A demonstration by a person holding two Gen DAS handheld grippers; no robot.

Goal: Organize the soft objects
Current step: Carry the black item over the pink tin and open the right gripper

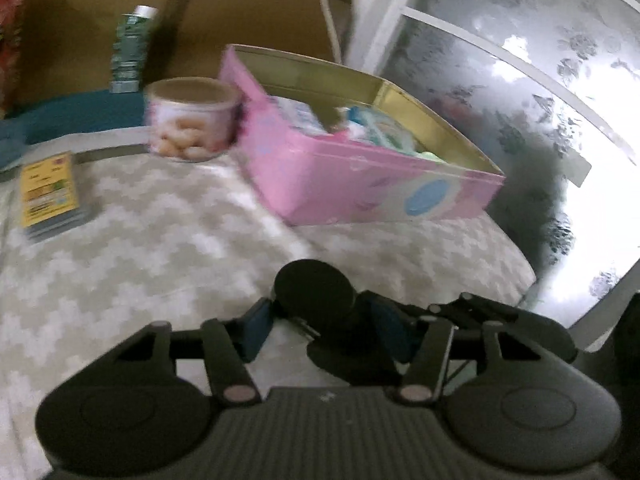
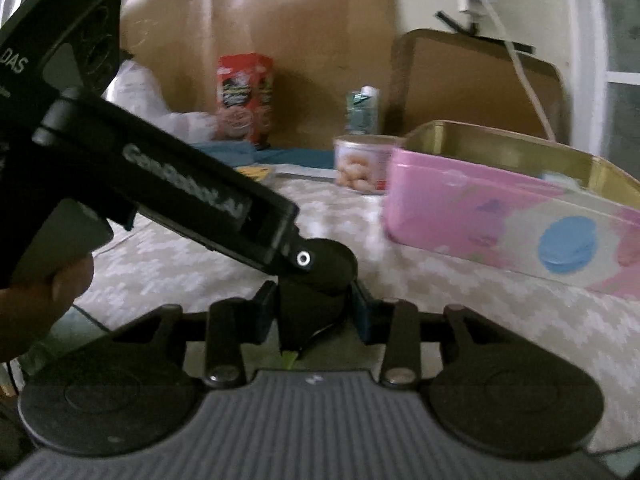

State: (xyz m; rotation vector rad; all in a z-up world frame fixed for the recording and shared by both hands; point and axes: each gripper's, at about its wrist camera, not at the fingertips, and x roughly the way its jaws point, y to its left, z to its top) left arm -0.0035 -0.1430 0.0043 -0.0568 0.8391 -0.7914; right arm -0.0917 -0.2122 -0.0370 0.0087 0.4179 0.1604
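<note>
Behind pink tin point(image 2: 500, 216), red carton point(image 2: 245, 96).

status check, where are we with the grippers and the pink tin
Right gripper jaws shut on a black round-topped object; left gripper jaws flank it too, grip unclear. Open pink metal tin, partly filled, beyond. Nothing in between.

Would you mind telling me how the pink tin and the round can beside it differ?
The pink tin is rectangular and wide; the round can is cylindrical and smaller. The tin stands open, with soft packets showing inside; the can's top is covered. Both rest on the patterned cloth, close together.
</note>
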